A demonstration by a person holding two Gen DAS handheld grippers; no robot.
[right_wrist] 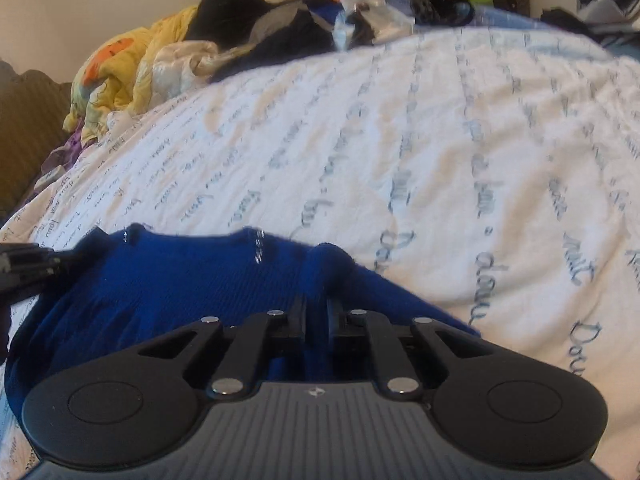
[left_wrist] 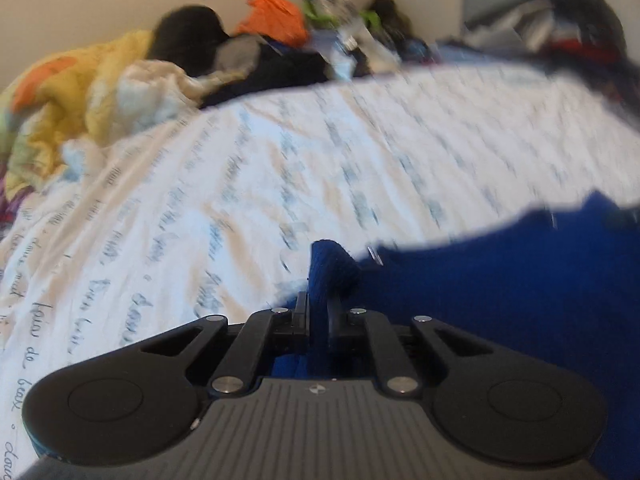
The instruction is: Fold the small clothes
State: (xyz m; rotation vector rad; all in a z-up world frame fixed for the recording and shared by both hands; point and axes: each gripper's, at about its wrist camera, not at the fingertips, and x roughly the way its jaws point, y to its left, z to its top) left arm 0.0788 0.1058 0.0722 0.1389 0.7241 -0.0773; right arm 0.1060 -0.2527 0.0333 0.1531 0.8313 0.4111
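Both grippers pinched the blue sweater [right_wrist: 180,280]: left gripper [left_wrist: 318,304] and right gripper [right_wrist: 316,312], its edge stretched nine-to-three across the bed [right_wrist: 400,140].

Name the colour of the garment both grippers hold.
Royal blue garment, clearest in the right wrist view.
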